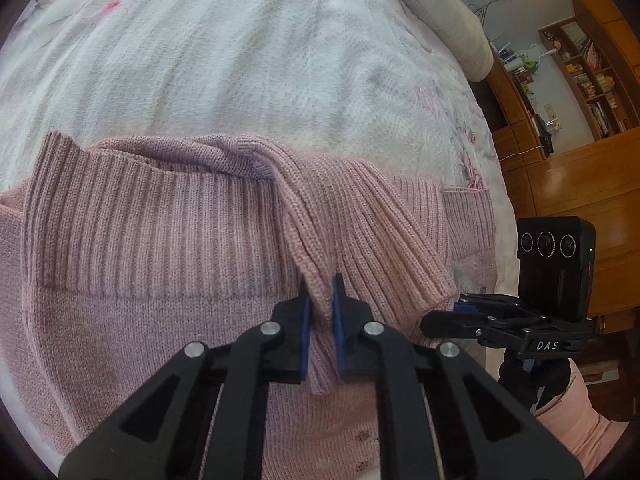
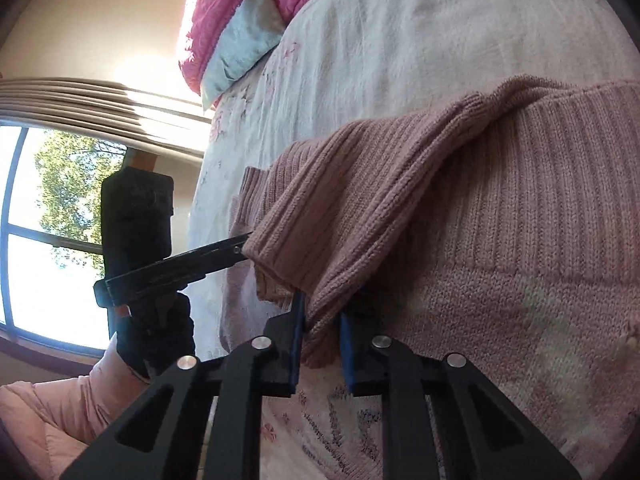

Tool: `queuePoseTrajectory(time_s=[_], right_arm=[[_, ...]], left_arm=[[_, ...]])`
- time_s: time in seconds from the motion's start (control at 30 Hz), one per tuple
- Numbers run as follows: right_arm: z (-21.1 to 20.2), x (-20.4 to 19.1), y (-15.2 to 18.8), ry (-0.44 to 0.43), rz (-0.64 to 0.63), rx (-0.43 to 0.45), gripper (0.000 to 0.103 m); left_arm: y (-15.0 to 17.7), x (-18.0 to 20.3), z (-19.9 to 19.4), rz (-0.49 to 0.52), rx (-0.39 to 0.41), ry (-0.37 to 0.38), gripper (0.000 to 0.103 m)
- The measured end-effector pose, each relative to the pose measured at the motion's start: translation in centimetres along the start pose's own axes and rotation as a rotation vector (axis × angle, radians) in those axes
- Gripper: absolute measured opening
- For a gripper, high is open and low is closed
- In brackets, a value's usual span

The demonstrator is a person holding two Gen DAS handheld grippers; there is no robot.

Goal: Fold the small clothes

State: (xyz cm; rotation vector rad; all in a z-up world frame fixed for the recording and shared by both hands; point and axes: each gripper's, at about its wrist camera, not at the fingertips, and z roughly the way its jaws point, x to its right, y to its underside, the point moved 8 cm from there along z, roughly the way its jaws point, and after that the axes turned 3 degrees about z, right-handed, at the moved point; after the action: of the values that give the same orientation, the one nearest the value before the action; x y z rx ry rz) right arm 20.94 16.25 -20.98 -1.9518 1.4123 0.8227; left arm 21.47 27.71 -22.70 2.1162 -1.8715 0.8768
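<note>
A pink knitted sweater [image 1: 160,232] lies on the bed, its wide ribbed band toward the far side. My left gripper [image 1: 320,292] is shut on a raised fold of the ribbed knit, which runs between the blue pads. To its right, my right gripper [image 1: 438,318] grips the corner of the same lifted ribbed flap. In the right wrist view the sweater [image 2: 520,240] fills the right half, and my right gripper [image 2: 322,312] is shut on the flap's edge. The left gripper [image 2: 244,246] meets the flap's far corner, its tips hidden by fabric.
A white floral bedsheet [image 1: 240,60] covers the bed beyond the sweater. A grey bolster [image 1: 440,12] lies at the far right edge, with wooden shelves [image 1: 592,80] behind. A pink blanket [image 2: 240,8] sits at the bed's far end near a window [image 2: 40,220].
</note>
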Motion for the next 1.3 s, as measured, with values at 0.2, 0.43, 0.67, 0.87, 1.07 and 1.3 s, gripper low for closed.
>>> queuePoseTrajectory(time_s=[0.2, 0.43, 0.67, 0.87, 1.07, 1.3], right_arm=[[-5.4, -1.6, 0.9, 0.003, -0.025, 0.085, 0.008], [-6.0, 1.3, 4.2, 0.075, 0.027, 0.055, 0.000], [-5.6, 2.6, 4.1, 0.074, 0.083, 0.106, 0.027], [-4.7, 1.3, 2.1, 0.043, 0.132, 0.135, 0.055], [-0.7, 1.7, 2.6, 0.065, 0.142, 0.066, 0.009], [-4.6, 0.1, 3.2, -0.012, 0.124, 0.161, 0.008]], left_arm=[[1.6, 1.6, -4.1, 0.061, 0.081, 0.017, 0.006], [5.5, -0.9, -2.3, 0.069, 0.009, -0.078, 0.000], [6.1, -2.0, -3.3, 0.103, 0.041, -0.169, 0.005], [3.7, 0.1, -2.9, 0.148, 0.038, -0.260, 0.050], [3.6, -0.8, -0.7, 0.041, 0.011, -0.217, 0.022], [5.0, 0.9, -2.4, 0.069, 0.048, -0.162, 0.007]])
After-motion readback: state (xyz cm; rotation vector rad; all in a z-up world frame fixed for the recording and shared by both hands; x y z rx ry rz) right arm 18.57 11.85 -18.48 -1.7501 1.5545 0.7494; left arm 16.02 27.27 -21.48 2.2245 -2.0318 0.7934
